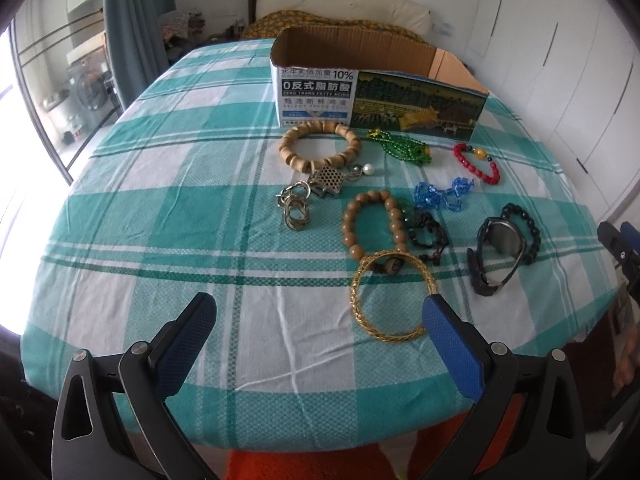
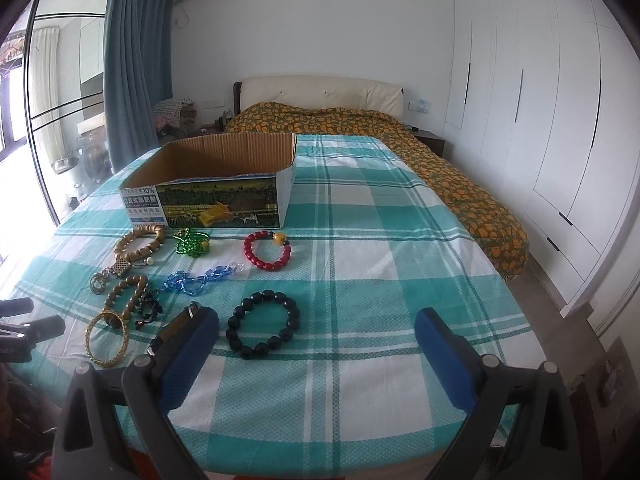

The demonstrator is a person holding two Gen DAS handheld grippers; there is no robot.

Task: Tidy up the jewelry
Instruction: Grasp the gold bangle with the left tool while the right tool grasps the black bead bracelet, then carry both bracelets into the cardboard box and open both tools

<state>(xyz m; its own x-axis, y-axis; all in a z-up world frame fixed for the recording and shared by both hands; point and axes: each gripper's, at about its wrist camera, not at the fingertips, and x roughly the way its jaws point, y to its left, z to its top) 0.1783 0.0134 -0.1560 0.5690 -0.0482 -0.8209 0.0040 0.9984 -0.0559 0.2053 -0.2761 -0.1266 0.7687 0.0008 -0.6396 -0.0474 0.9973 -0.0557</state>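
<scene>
Several beaded bracelets (image 2: 263, 329), unsorted.

Ahead beyond the fingers: bed (image 2: 360, 120) under orange-patterned cover; white wardrobe (image 2: 540, 120) right; blue curtain (image 2: 132, 60) left.

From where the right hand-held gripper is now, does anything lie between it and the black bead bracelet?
Nothing visible does. The black bead bracelet lies flat on the checked cloth just ahead of the open right hand-held gripper. The watch sits to its left, partly behind the left finger, beside the path.
</scene>
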